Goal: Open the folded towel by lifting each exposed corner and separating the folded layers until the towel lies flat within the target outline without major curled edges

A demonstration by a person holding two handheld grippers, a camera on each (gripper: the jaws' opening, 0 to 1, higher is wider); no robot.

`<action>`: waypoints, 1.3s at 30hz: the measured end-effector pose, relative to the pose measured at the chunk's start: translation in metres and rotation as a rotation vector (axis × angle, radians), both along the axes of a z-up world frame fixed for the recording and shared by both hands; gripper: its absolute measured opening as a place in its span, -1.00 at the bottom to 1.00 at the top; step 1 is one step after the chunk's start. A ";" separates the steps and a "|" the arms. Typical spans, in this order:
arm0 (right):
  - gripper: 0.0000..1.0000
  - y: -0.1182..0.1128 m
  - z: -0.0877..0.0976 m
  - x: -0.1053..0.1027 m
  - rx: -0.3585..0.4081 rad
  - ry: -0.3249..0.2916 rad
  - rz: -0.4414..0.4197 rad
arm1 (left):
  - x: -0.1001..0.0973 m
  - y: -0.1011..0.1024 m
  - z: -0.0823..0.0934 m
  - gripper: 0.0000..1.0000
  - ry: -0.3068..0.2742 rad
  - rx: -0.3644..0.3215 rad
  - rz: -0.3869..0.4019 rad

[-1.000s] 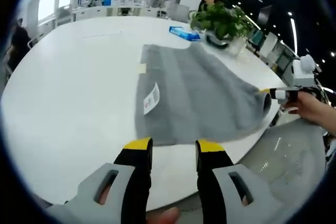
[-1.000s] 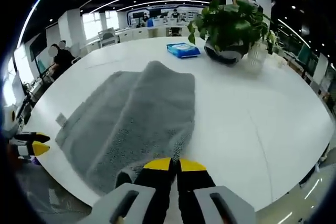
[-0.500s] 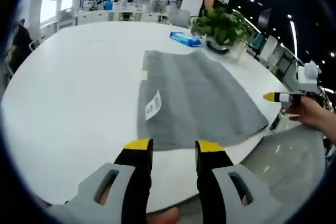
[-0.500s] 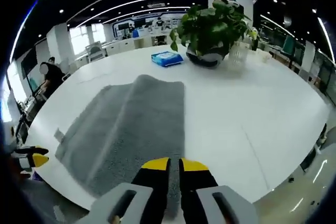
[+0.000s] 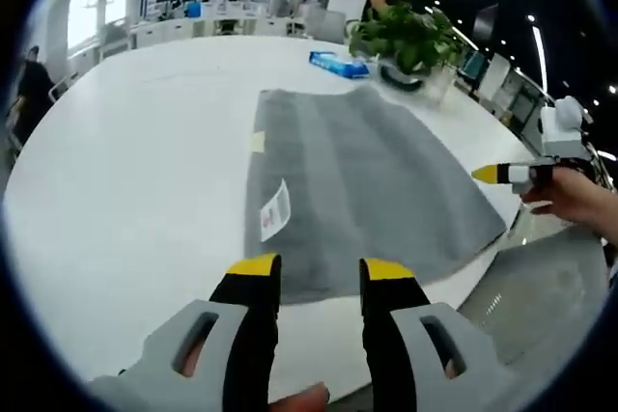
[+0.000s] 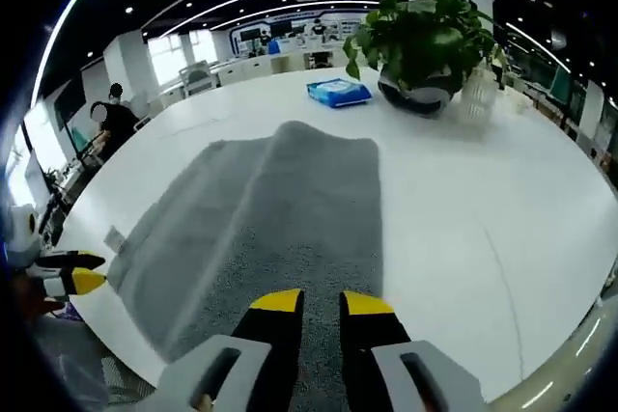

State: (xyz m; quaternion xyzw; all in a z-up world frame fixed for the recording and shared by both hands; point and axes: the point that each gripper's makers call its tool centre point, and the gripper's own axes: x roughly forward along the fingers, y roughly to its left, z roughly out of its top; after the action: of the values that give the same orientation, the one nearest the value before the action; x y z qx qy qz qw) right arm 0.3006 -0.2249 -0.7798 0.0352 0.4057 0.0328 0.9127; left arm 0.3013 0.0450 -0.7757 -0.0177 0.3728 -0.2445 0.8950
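Left claw [image 5: 314, 272], left gripper view: my yellow-tipped jaws stand spread with a clear gap, gripping nothing, poised just short of the near edge of the grey towel [image 5: 357, 190]. Towel lies spread flat on the white tabletop [image 5: 126, 171], a white label [image 5: 274, 210] on its surface toward my side and a small pale tag at its left edge. Right claw [image 5: 492, 174] enters from the right, held by a hand [image 5: 579, 202], level with the towel's right edge and apart from it; I cannot tell from here how its jaws stand. Beyond the towel: a blue packet [image 5: 339, 62] and a potted plant [image 5: 406, 38], soil and foliage in a dark pot, with a person standing behind.

Right claw [image 6: 314, 304], right gripper view: jaws parted, empty, poised over the near part of the towel [image 6: 275, 209], which shows a raised fold line running away from me. Left claw [image 6: 72, 272] sits at the left, off the tabletop [image 6: 483, 209] edge. Blue packet [image 6: 338, 93], potted plant [image 6: 425, 41] and a clear vase [image 6: 480, 94] stand beyond the towel.
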 end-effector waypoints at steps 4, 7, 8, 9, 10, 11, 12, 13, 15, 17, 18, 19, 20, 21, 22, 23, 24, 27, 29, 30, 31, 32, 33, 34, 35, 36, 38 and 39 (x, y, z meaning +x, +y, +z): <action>-0.65 -0.002 -0.015 0.003 -0.007 0.041 0.017 | 0.013 -0.003 -0.011 -0.38 -0.005 0.058 -0.026; -0.65 -0.002 -0.023 0.003 -0.021 0.067 0.038 | 0.023 -0.003 -0.018 -0.38 -0.001 0.069 -0.028; -0.65 -0.002 -0.026 0.005 -0.036 0.070 0.052 | 0.025 -0.003 -0.021 -0.38 0.005 0.073 -0.029; -0.66 -0.002 -0.026 0.006 -0.045 0.070 0.059 | 0.027 -0.004 -0.022 -0.39 0.007 0.075 -0.029; -0.66 -0.001 -0.026 0.008 -0.052 0.069 0.065 | 0.029 -0.004 -0.023 -0.40 0.004 0.078 -0.028; -0.66 -0.001 -0.026 0.009 -0.058 0.070 0.072 | 0.031 -0.004 -0.023 -0.42 0.001 0.081 -0.027; -0.66 -0.001 -0.026 0.011 -0.069 0.072 0.085 | 0.032 -0.004 -0.023 -0.42 -0.005 0.088 -0.027; -0.66 0.000 -0.026 0.014 -0.086 0.075 0.103 | 0.034 -0.005 -0.023 -0.42 -0.011 0.092 -0.027; -0.67 0.002 -0.027 0.018 -0.102 0.070 0.120 | 0.036 -0.005 -0.024 -0.42 -0.030 0.116 -0.036; -0.68 0.006 -0.028 0.021 -0.146 0.074 0.176 | 0.037 -0.004 -0.025 -0.42 -0.063 0.160 -0.058; -0.71 0.008 -0.028 0.021 -0.149 0.080 0.195 | 0.036 -0.005 -0.026 -0.42 -0.072 0.176 -0.067; -0.74 0.010 -0.028 0.022 -0.146 0.086 0.215 | 0.035 -0.005 -0.026 -0.42 -0.074 0.176 -0.065; -0.75 0.012 -0.028 0.024 -0.145 0.087 0.237 | 0.035 -0.005 -0.026 -0.42 -0.076 0.175 -0.060; -0.77 0.013 -0.028 0.026 -0.140 0.092 0.246 | 0.035 -0.004 -0.026 -0.42 -0.082 0.170 -0.055; -0.77 0.014 -0.028 0.027 -0.133 0.095 0.250 | 0.034 -0.004 -0.026 -0.42 -0.088 0.167 -0.055; -0.77 0.015 -0.028 0.029 -0.127 0.101 0.260 | 0.034 -0.003 -0.025 -0.42 -0.095 0.161 -0.055; -0.77 0.016 -0.028 0.030 -0.127 0.106 0.272 | 0.034 -0.003 -0.025 -0.42 -0.099 0.157 -0.057; -0.77 0.020 -0.029 0.033 -0.142 0.129 0.323 | 0.033 -0.002 -0.025 -0.43 -0.102 0.150 -0.057; -0.78 0.022 -0.029 0.037 -0.146 0.145 0.340 | 0.032 -0.001 -0.025 -0.43 -0.094 0.156 -0.053; -0.78 0.023 -0.029 0.038 -0.148 0.150 0.349 | 0.032 0.000 -0.025 -0.43 -0.091 0.158 -0.051; -0.78 0.024 -0.029 0.039 -0.150 0.152 0.356 | 0.032 0.001 -0.025 -0.43 -0.087 0.159 -0.047; -0.78 0.025 -0.029 0.041 -0.153 0.154 0.363 | 0.031 0.001 -0.025 -0.43 -0.085 0.161 -0.043; -0.78 0.026 -0.029 0.042 -0.157 0.155 0.372 | 0.031 0.002 -0.025 -0.43 -0.083 0.162 -0.042; -0.78 0.027 -0.029 0.043 -0.160 0.158 0.377 | 0.030 0.004 -0.026 -0.43 -0.082 0.162 -0.037; -0.78 0.028 -0.029 0.043 -0.163 0.161 0.381 | 0.030 0.004 -0.026 -0.44 -0.081 0.161 -0.034; -0.78 0.030 -0.029 0.044 -0.169 0.164 0.386 | 0.029 0.006 -0.026 -0.44 -0.080 0.160 -0.027; -0.80 0.032 -0.029 0.045 -0.175 0.161 0.396 | 0.029 0.008 -0.026 -0.44 -0.079 0.160 -0.020; -0.80 0.033 -0.029 0.047 -0.181 0.160 0.405 | 0.029 0.010 -0.025 -0.44 -0.077 0.156 -0.015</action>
State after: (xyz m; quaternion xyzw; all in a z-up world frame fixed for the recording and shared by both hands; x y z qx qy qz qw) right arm 0.3475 -0.1915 -0.8090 -0.1263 0.4767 0.1758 0.8520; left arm 0.3301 0.0550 -0.8012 0.0646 0.3559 -0.2218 0.9055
